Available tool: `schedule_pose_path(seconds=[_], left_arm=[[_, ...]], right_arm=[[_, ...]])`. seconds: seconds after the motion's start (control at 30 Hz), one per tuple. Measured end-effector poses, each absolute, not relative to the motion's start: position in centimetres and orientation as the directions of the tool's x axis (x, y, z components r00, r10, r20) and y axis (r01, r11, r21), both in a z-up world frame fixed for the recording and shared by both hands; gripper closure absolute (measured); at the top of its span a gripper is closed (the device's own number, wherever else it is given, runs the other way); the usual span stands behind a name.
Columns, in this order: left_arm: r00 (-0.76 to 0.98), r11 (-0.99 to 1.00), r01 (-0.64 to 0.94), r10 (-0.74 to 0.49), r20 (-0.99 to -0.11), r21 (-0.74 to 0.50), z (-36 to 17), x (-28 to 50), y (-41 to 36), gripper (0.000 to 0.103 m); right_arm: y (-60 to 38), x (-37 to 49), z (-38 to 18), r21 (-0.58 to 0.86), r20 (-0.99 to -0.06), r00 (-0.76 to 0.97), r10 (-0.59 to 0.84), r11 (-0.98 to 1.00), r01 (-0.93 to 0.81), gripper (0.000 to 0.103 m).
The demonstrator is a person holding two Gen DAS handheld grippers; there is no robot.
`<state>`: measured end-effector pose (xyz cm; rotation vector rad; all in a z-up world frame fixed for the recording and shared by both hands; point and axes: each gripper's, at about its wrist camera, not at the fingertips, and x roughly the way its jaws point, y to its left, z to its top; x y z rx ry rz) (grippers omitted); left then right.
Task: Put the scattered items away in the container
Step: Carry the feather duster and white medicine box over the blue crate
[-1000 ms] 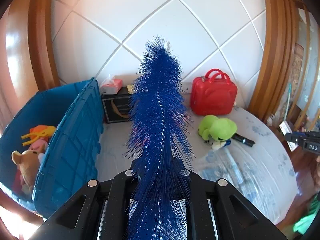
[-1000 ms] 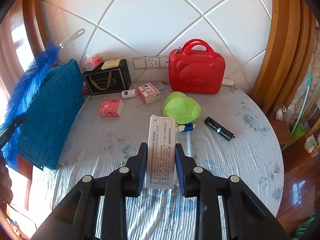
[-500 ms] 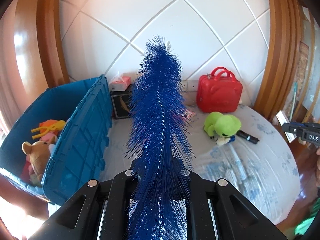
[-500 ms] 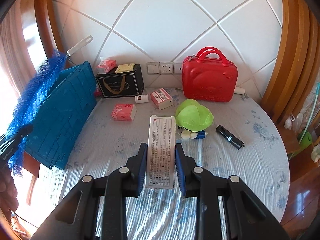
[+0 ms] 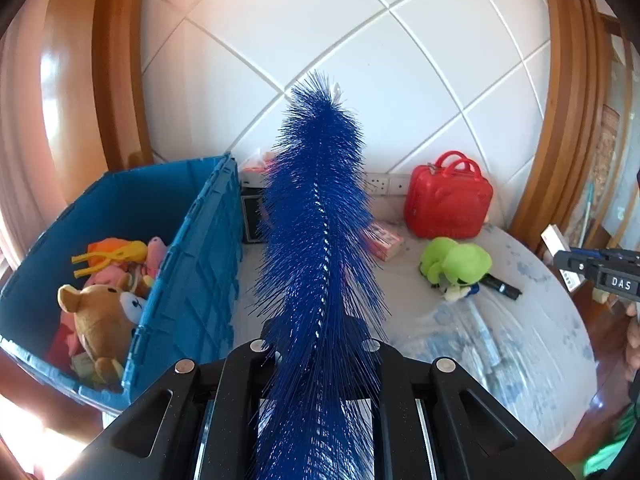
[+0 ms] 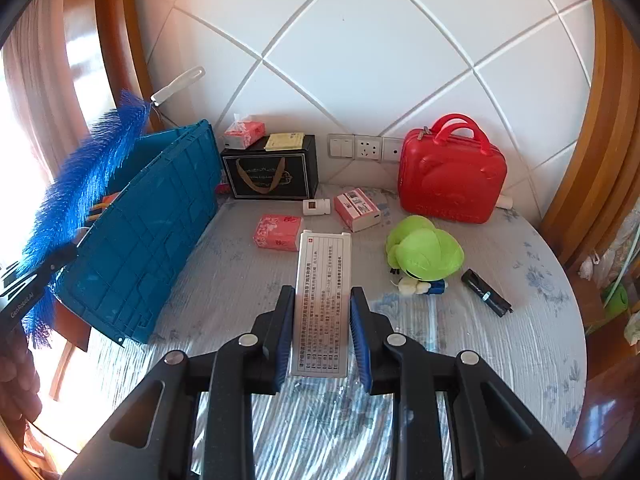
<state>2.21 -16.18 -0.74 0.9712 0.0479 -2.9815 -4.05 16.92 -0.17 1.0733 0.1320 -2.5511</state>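
Table: round, covered in a pale floral cloth; carries the scattered items and the crate at its left edge.
Blue crate: open container, already holding a teddy bear and other soft toys. Over the last second it has filled more of the left wrist view and its interior now shows more fully, so the left gripper appears to have backed off and lifted on the crate side.
Red case: upright against the wall, untouched.
Black gift box: at the wall beside the crate, with a tissue pack on top.
Blue brush: long bristled duster, pinched between the fingers of the left gripper and pointing up and forward; in the right wrist view it hangs above the crate's outer wall. Judged ready to go in next.
Green plush: on the cloth, right of centre, not yet collected.
White card: printed flat pack, clamped by the right gripper, held over the table well apart from the crate; its place in that view is unchanged.
Pink tissue pack: on the cloth, near the crate.
Pink-white box: just beside a small white bottle.
Black marker: right of the plush.
Progress: judged midway; both grippers loaded, several items remaining.
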Motion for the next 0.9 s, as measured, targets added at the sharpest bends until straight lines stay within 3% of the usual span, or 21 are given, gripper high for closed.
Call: schedule_pose_path(seconds=[0.53,0.9], left_arm=[[-0.848,-0.997,0.070,-0.047,-0.528,-0.023,2.8,0.8,-37.1,0.090],[-0.844,-0.996,0.092,-0.072,-0.532,-0.011,2.7,0.1,-46.3,0.090]], right_arm=[[-7.3,-3.1,3.2,-0.013,-0.664,-0.650,-0.370,-0.863,0.505,0.077],[-22.3,-2.7,3.0,-0.033,-0.662,-0.601,-0.447,-0.785,0.619,0.077]])
